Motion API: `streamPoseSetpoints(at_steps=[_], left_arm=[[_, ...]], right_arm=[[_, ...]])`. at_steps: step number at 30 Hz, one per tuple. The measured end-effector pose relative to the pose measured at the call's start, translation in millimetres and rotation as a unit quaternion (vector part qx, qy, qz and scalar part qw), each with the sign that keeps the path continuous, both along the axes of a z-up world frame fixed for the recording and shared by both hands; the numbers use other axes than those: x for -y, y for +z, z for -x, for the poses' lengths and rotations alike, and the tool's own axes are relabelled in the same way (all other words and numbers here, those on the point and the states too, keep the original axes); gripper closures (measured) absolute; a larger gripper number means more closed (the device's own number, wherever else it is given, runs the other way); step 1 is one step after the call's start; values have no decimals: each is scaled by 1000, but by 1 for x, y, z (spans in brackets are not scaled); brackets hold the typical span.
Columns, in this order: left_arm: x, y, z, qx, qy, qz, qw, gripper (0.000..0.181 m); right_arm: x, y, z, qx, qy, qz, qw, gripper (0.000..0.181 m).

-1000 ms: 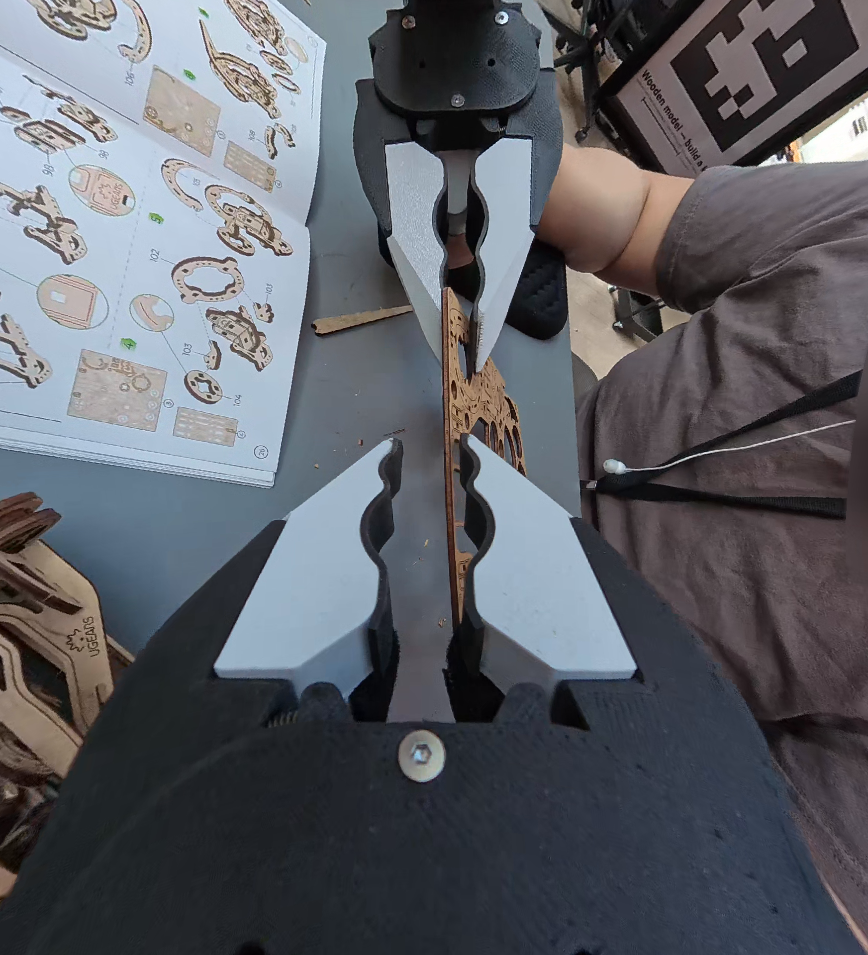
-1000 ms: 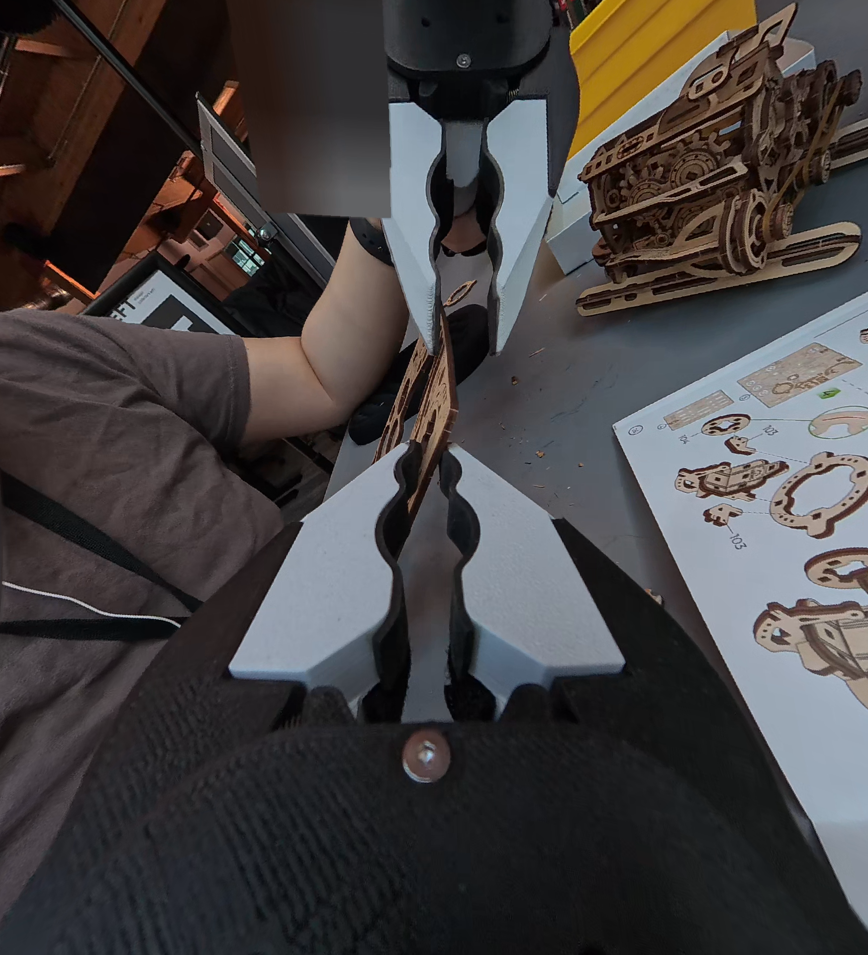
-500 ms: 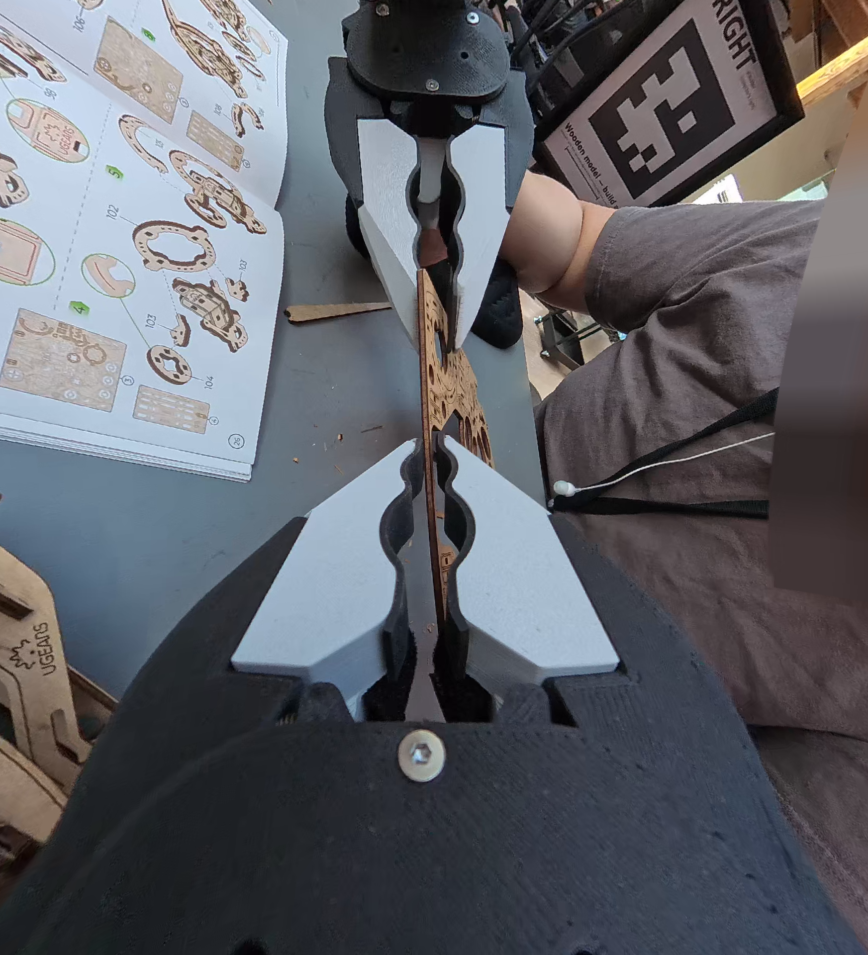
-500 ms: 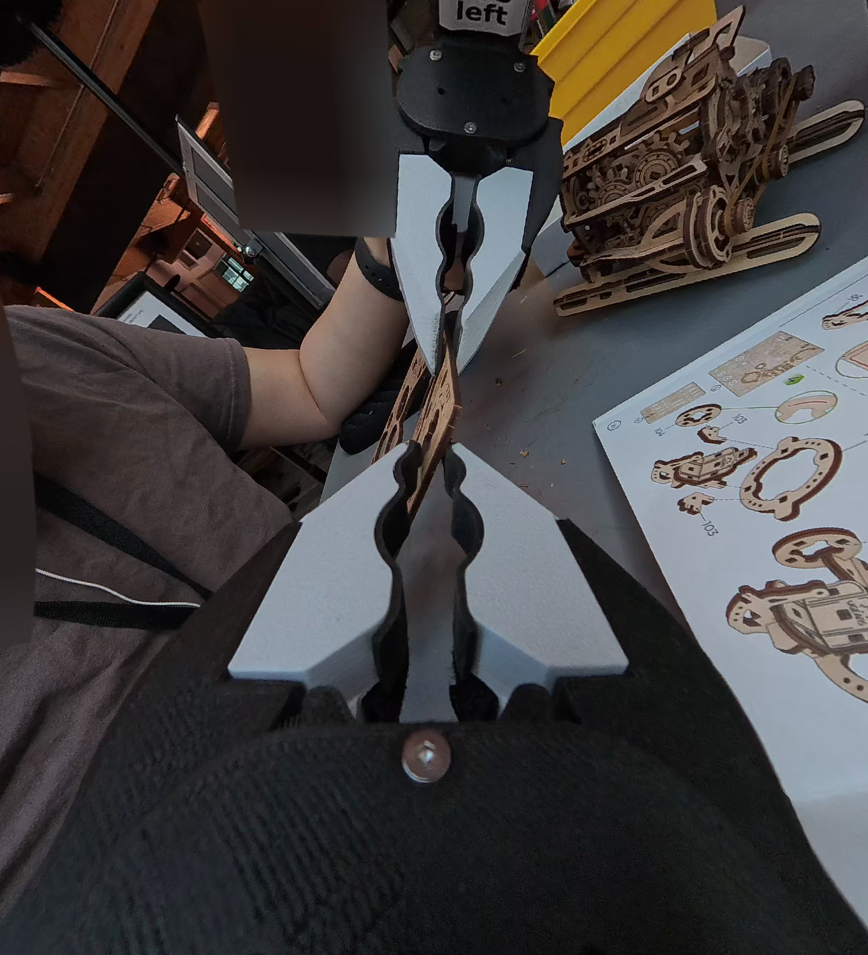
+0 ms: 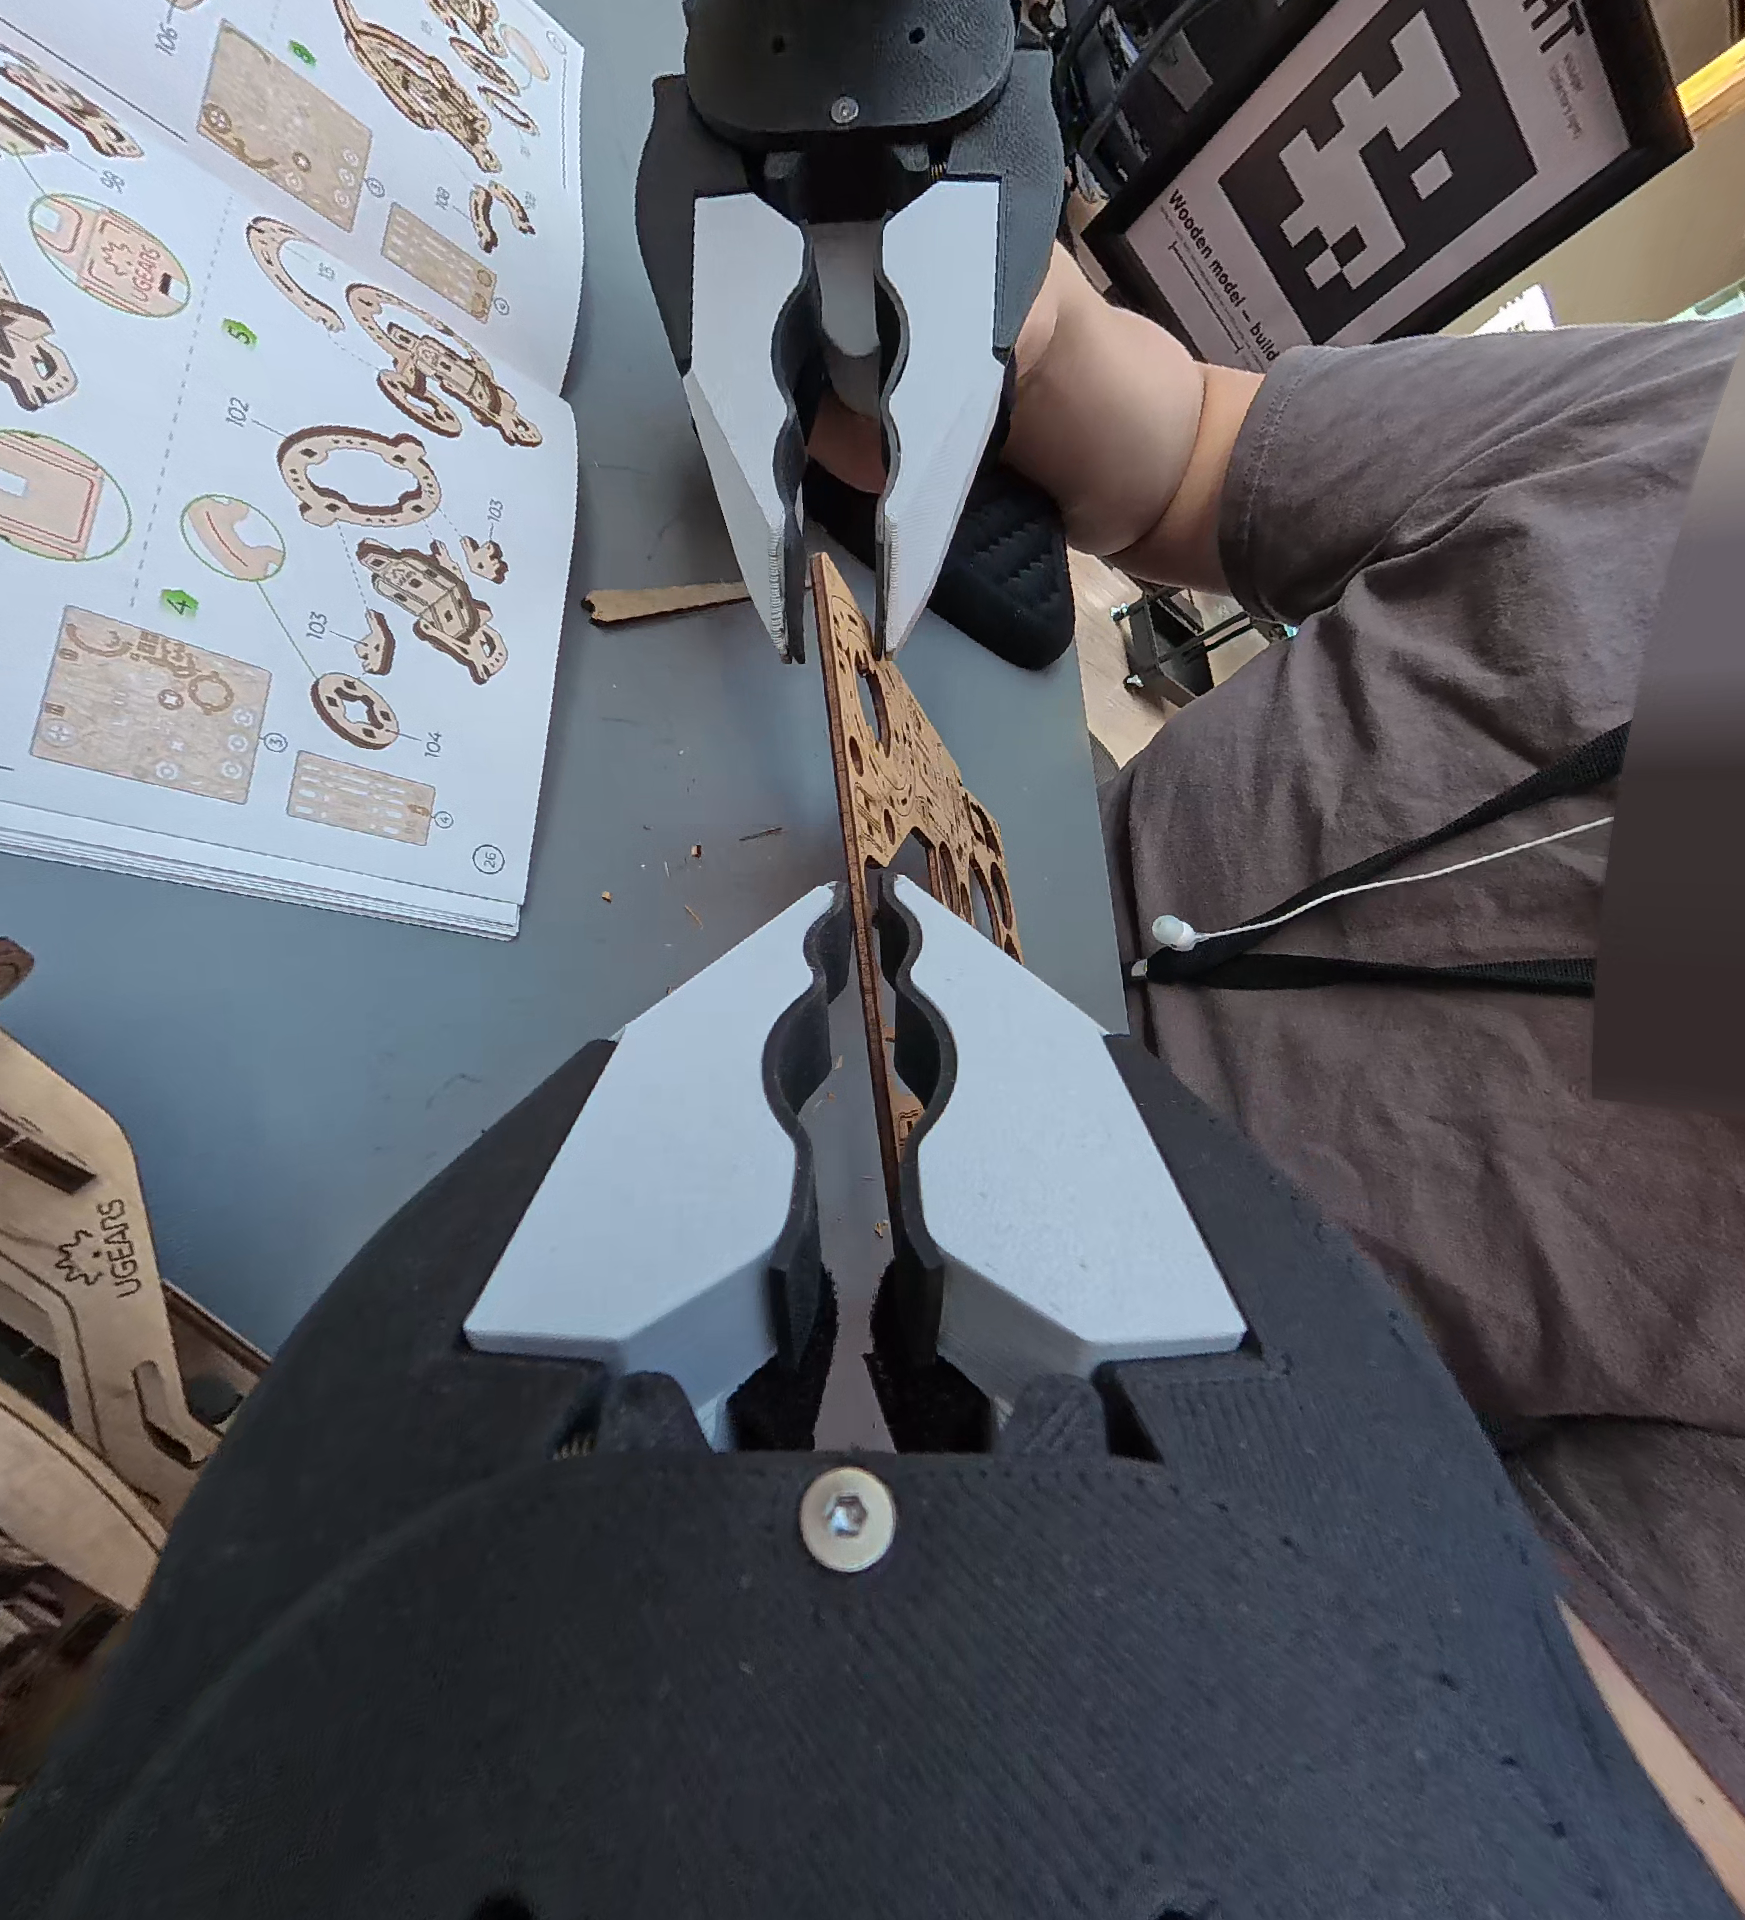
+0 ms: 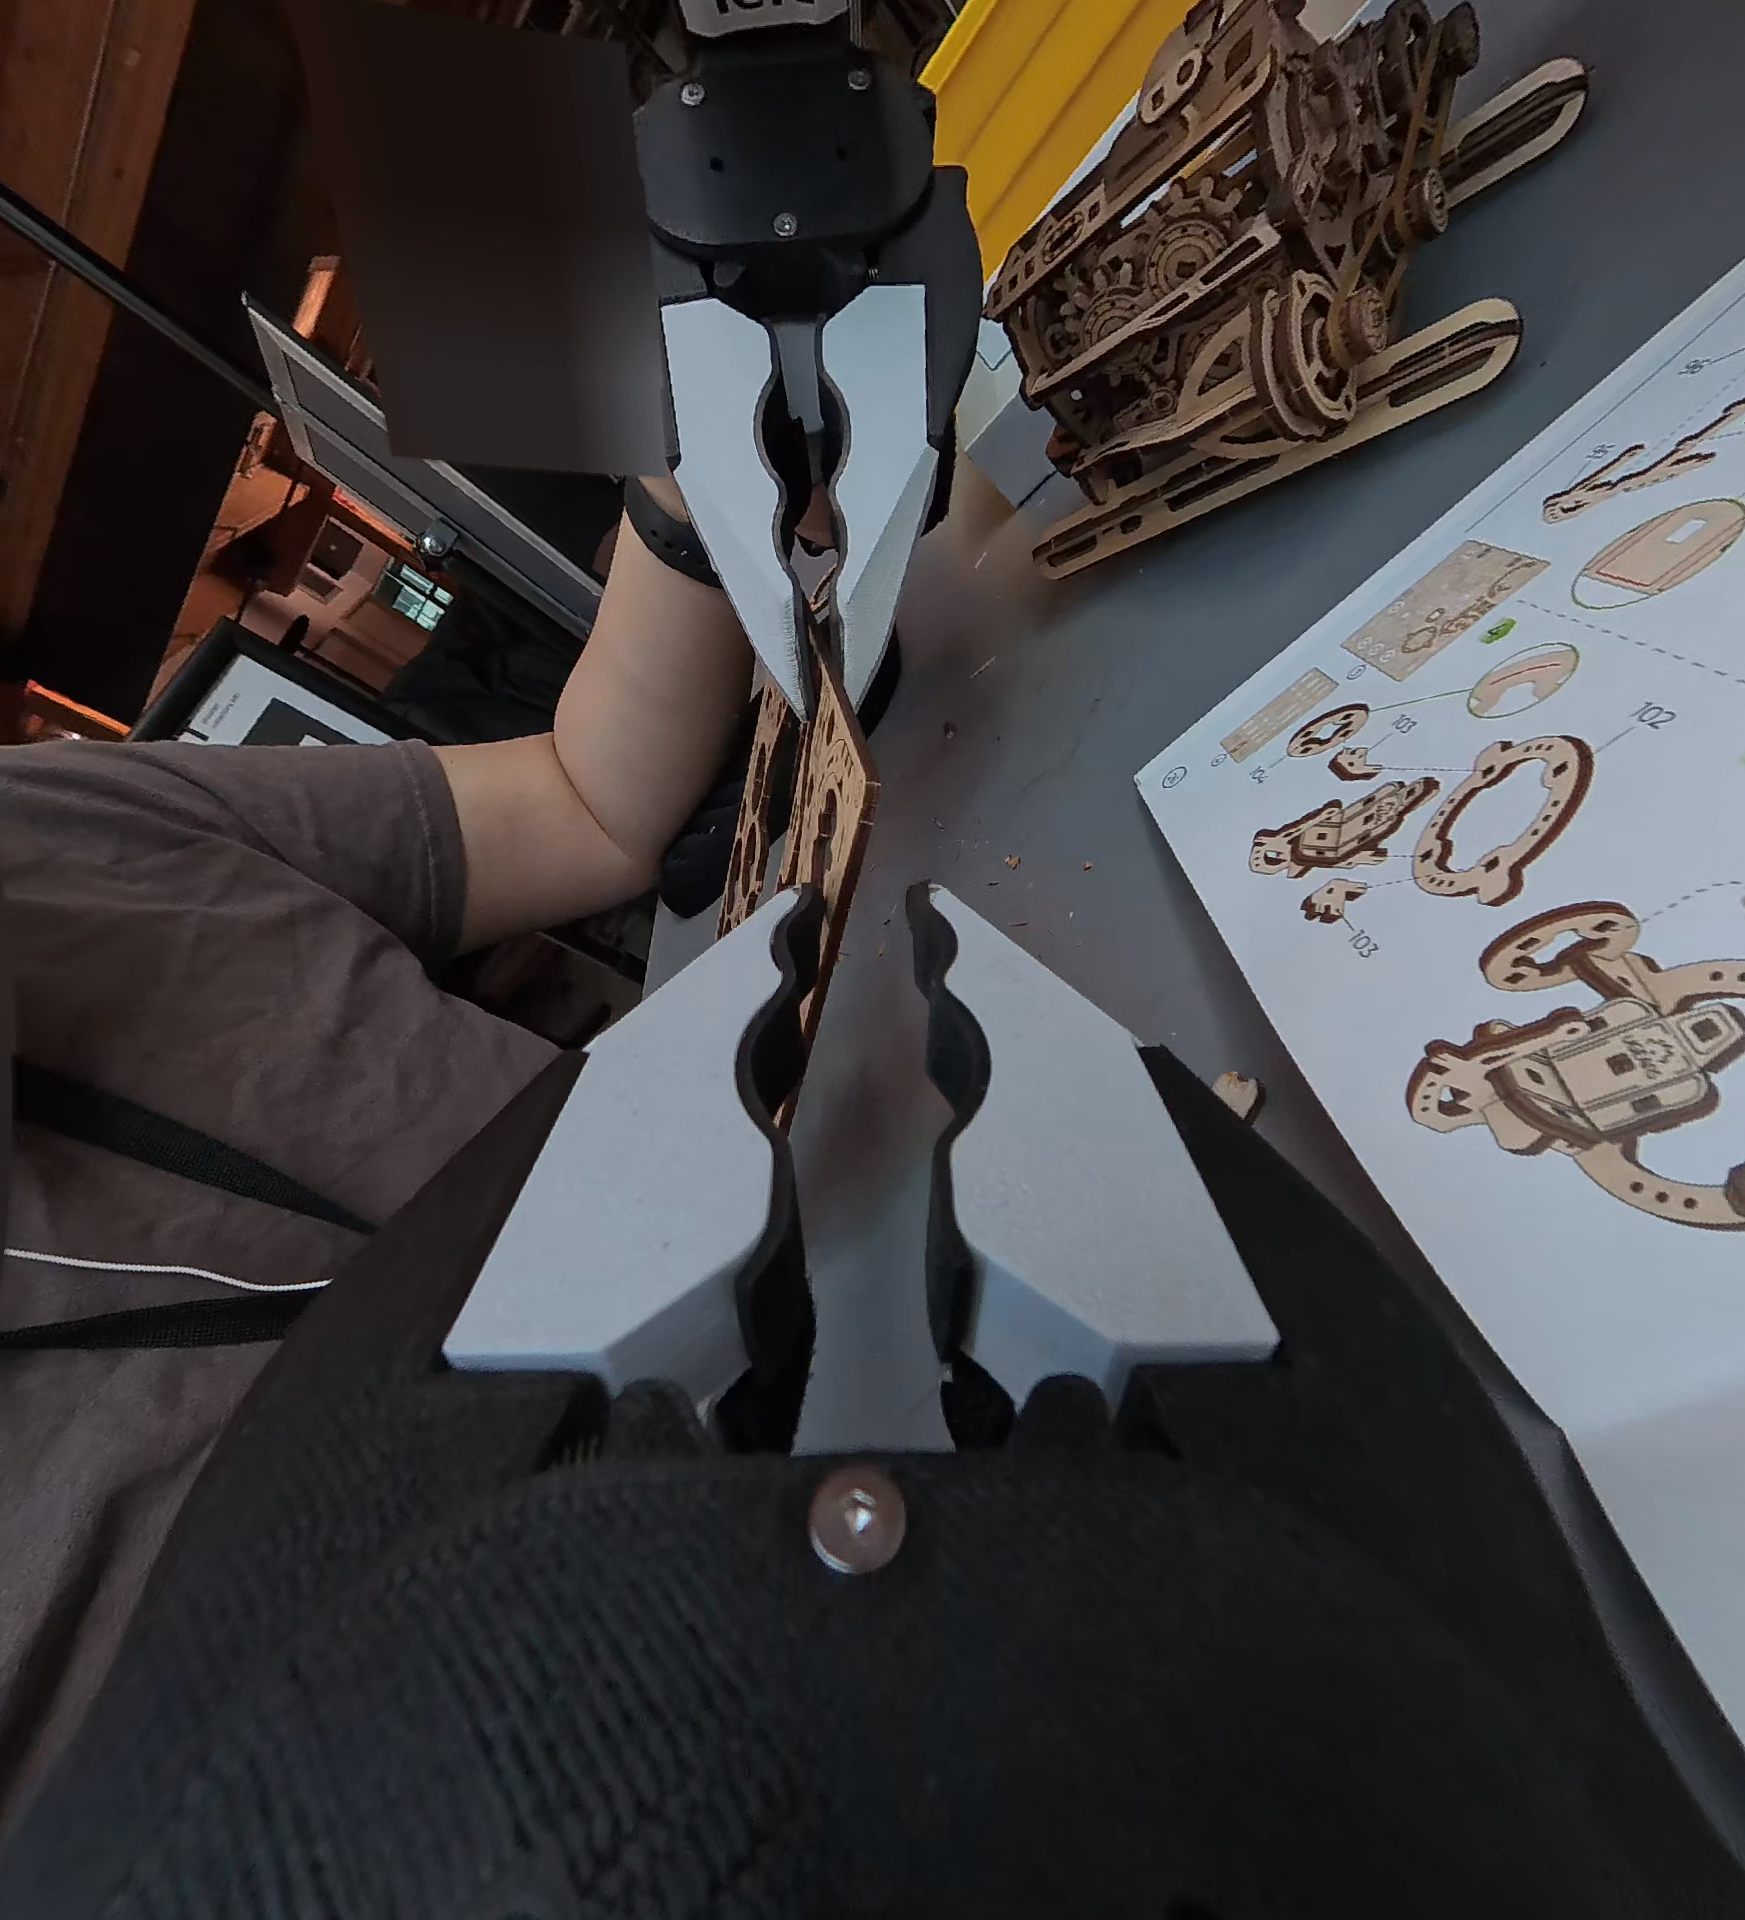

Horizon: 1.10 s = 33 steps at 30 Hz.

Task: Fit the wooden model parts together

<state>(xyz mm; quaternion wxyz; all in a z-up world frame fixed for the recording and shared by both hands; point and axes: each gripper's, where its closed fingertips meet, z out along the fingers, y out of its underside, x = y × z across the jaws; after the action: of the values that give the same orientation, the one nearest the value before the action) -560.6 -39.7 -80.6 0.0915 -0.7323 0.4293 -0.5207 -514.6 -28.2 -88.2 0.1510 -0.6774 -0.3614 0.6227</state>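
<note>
Grey table (image 5: 328,1039), left hand-held gripper (image 5: 863,899) clamping wooden sheet (image 5: 899,769) edge-on, right hand-held gripper (image 6: 852,899) parted around it.

Left gripper (image 5: 863,894) clamped on thin wooden sheet (image 5: 883,769) at centre, right gripper (image 5: 837,649) parted at twelve o'clock, instruction booklet (image 5: 224,436) at ten o'clock, grey table (image 5: 328,1039).

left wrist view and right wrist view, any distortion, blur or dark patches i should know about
Left wrist view: strong wide-angle bending, the instruction booklet edges curve; the wooden sheet is sharp and evenly daylit, and a flat blurred patch covers the right edge. Right wrist view: same bending; the background at upper left is dim and orange-lit, the finished wooden model looks crisp, and blurred patches sit at top and left.
</note>
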Motion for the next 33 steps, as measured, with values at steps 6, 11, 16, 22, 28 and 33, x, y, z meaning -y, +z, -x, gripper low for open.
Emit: streamPoseSetpoints(at_steps=[6, 11, 16, 22, 28, 33], left_arm=[[1, 1, -1, 5, -2, 3, 1000, 179], [1, 2, -2, 6, -3, 3, 1000, 179], [1, 1, -2, 6, -3, 4, 1000, 178], [1, 4, -2, 6, -6, -14, 1000, 175], [-7, 9, 6, 16, 16, -7, 1000, 169], [-8, 9, 14, 2, 19, -25, 999, 168]], right_arm=[[4, -4, 0, 15, 7, 19, 1000, 158], [11, -5, 1, 17, 25, 14, 999, 165], [14, 2, 0, -8, 42, 31, 999, 179], [13, 4, -1, -17, 44, 24, 999, 179], [12, 4, -1, -19, 42, 22, 999, 179], [11, 5, -1, -21, 40, 16, 999, 179]])
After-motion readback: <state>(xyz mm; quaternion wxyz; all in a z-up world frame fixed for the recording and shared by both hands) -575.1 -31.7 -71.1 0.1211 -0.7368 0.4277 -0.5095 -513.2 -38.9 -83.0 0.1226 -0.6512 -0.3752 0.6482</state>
